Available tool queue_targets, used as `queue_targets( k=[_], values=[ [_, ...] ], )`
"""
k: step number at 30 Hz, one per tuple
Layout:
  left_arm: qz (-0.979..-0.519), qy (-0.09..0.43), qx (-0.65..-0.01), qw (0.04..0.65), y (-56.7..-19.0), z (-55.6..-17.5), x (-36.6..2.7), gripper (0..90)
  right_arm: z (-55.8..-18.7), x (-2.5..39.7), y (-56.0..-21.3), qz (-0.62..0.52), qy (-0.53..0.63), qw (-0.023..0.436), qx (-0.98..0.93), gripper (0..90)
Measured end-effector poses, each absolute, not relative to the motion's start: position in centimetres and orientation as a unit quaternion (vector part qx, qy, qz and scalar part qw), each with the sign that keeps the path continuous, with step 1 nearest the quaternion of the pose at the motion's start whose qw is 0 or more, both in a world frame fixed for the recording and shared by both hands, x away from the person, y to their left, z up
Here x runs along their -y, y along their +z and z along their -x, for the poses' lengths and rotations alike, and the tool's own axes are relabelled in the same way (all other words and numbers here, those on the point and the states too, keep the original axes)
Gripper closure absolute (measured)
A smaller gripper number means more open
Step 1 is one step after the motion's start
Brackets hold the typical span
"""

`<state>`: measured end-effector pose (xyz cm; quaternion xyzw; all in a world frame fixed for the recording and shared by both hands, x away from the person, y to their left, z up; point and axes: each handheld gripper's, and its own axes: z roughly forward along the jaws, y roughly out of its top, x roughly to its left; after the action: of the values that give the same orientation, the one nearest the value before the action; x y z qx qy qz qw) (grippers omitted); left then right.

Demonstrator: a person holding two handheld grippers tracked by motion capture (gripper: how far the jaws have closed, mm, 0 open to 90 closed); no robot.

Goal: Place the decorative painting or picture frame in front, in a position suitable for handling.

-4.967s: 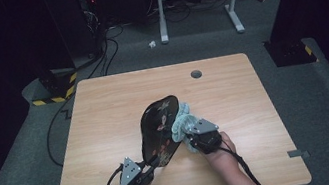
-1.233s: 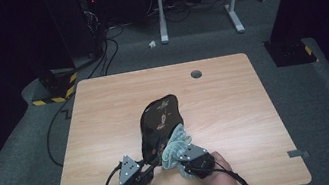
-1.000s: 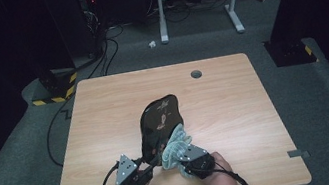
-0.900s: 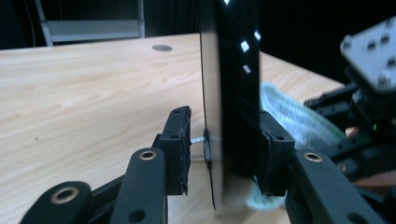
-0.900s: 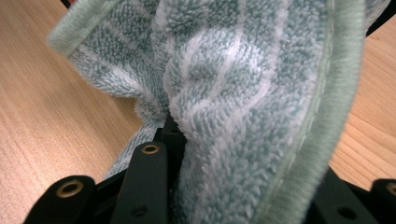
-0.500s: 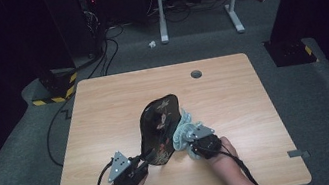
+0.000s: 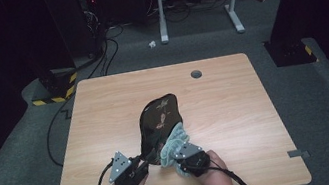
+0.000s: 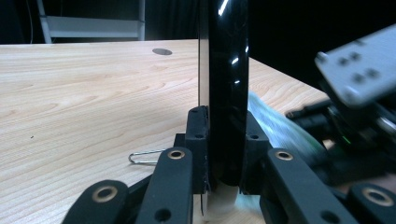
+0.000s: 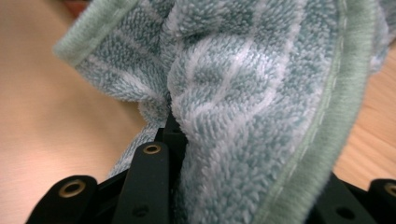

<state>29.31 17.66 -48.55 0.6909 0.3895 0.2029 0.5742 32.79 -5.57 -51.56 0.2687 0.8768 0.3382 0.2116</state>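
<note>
A glossy black dish with a flower pattern [image 7: 159, 119] stands on edge, tilted up from the table [image 7: 105, 112]. My left gripper [image 7: 140, 164] is shut on its near rim; in the left gripper view the dark rim [image 8: 224, 88] rises between the jaws of the left gripper [image 8: 224, 156]. A teal and white striped towel [image 7: 173, 144] is bunched against the dish's lower right side. My right gripper [image 7: 181, 154] is shut on that towel. Up close, the towel [image 9: 243, 88] drapes over the right gripper [image 9: 219, 154] and hides one jaw.
A small wire paperclip [image 8: 144, 157] lies on the wood just left of my left gripper. A round cable hole [image 7: 196, 73] sits near the table's far edge. The right gripper [image 8: 355, 116] shows blurred beside the dish. Dark floor, cables and a white frame lie beyond.
Over the last second the right gripper swung the towel out to the right and up the dish, and it has now come back left and down against the lower rim. The left gripper keeps its hold.
</note>
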Motion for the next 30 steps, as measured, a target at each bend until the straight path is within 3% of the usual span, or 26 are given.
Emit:
queue_targets(
  k=[8,23,30],
  values=[
    [-0.692,0.201,-0.389,0.575,-48.5,-29.4,-17.7,78.3,-30.8,4.4,-51.4,-0.241,0.35,0.201,-0.883,66.1],
    [-0.692,0.2,-0.39,0.574,-48.5,-29.4,-17.7,78.1,-38.5,9.2,-50.3,-0.359,0.339,0.243,-0.835,65.8],
    [-0.689,0.202,-0.393,0.574,-48.6,-29.4,-17.7,78.1,-36.2,7.2,-50.8,-0.323,0.345,0.225,-0.852,65.5]
  ],
)
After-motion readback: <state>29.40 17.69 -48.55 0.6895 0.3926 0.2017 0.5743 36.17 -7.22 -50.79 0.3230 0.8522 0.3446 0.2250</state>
